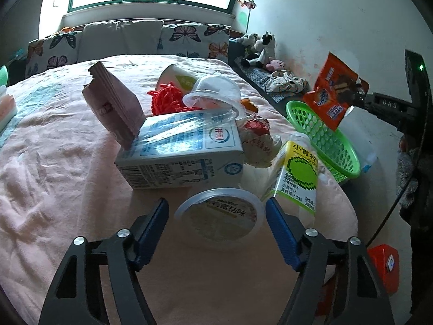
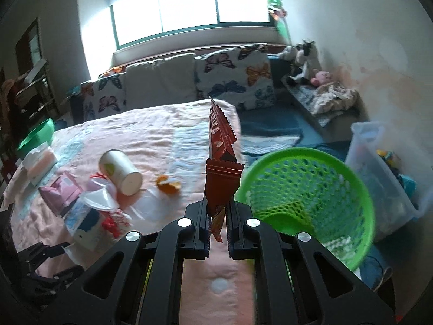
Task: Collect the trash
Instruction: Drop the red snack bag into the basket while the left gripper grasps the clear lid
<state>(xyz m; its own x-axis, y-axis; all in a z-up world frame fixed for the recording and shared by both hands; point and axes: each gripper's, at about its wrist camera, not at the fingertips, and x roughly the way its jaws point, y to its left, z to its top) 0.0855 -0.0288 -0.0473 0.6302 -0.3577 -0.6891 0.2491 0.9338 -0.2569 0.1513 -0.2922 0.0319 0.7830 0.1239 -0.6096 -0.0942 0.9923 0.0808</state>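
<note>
A round plastic pudding cup lies on its side on the pink bedspread. It sits between the blue pads of my left gripper, which is open, with a small gap at the left pad. Behind the cup lies a heap of trash: a milk carton, a green-labelled bottle, a pink packet and a paper cup. My right gripper is shut on an orange snack wrapper, held upright beside the green basket.
Butterfly pillows line the head of the bed. Plush toys and crumpled cloth sit on a bench by the right wall. A clear storage bin stands behind the basket. A tissue pack lies at the bed's left edge.
</note>
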